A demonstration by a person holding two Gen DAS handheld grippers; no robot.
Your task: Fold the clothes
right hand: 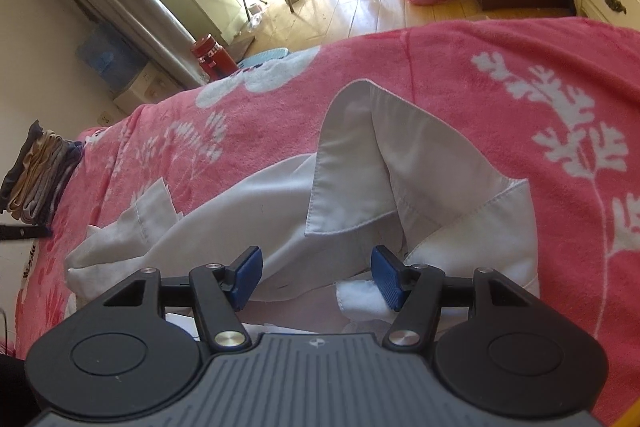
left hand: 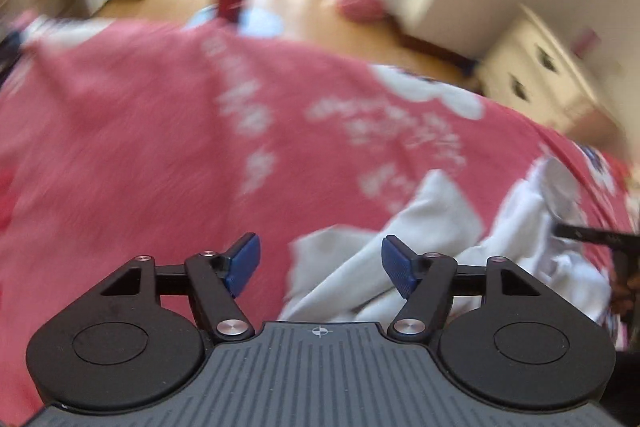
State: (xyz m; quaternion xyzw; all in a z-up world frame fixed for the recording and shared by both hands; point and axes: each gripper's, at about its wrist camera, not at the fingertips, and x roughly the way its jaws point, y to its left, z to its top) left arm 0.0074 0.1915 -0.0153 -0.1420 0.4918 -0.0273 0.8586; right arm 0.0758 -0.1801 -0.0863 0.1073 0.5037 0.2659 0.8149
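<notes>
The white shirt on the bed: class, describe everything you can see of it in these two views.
The white shirt is a thin woven garment with a stitched collar, lying crumpled and unfolded on the pink floral bedspread. Its collar stands partly up and folds over itself; a sleeve or side panel trails left in loose wrinkles. The right gripper is over its near edge, jaws open, pads not pressing the cloth. In the blurred left wrist view the shirt lies ahead and right of the open left gripper.

left gripper [left hand: 320, 263] | black arms, blue ribbed fingers [left hand: 244, 263] | silver screws | grey ridged housing
</notes>
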